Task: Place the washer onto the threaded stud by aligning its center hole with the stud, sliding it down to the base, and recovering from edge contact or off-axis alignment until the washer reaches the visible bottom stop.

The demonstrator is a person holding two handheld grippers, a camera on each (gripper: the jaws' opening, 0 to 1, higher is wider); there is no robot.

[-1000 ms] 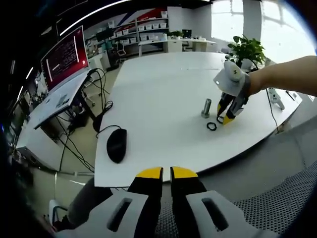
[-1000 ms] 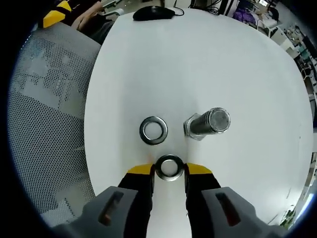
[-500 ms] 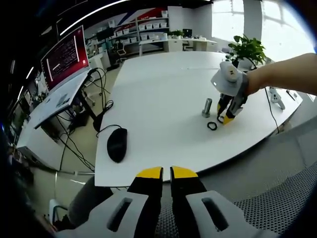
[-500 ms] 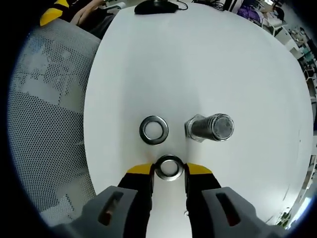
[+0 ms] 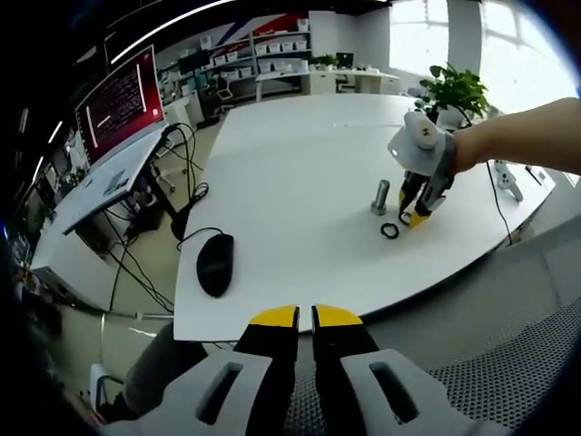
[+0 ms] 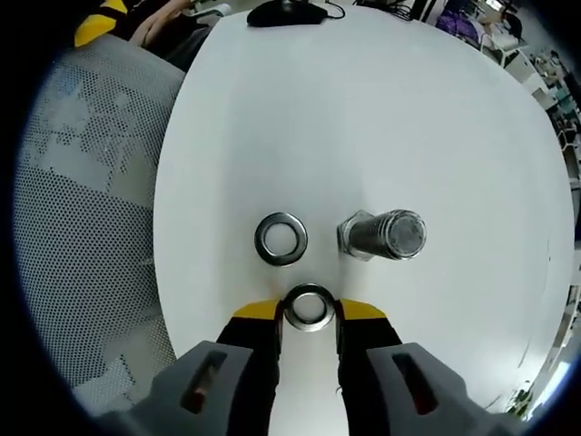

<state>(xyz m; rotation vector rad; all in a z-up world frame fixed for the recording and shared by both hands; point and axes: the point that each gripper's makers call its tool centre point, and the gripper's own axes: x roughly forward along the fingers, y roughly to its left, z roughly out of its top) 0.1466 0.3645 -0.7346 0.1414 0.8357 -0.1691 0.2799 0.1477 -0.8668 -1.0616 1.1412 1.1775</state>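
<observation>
The right claw (image 6: 309, 313) grips a washer (image 6: 309, 306) low over the tabletop (image 6: 381, 118), near the upright stud (image 6: 382, 234). A second washer (image 6: 281, 238) lies beside the stud; a mouse (image 5: 214, 263) sits well apart. The left claw (image 5: 304, 316) is nearly closed, empty.

This is an open-plan office or lab workspace. A large white worktop (image 5: 300, 173) carries a black computer mouse (image 5: 214, 264) with its cable. Beside it a desk holds a wide monitor (image 5: 118, 100) showing red screen content, with cables (image 5: 177, 195) hanging below. Shelving with storage bins (image 5: 272, 50) lines the far wall, a potted plant (image 5: 451, 89) stands near bright windows (image 5: 436, 27), and a grey mesh office chair (image 6: 86, 209) sits at the worktop's edge.
</observation>
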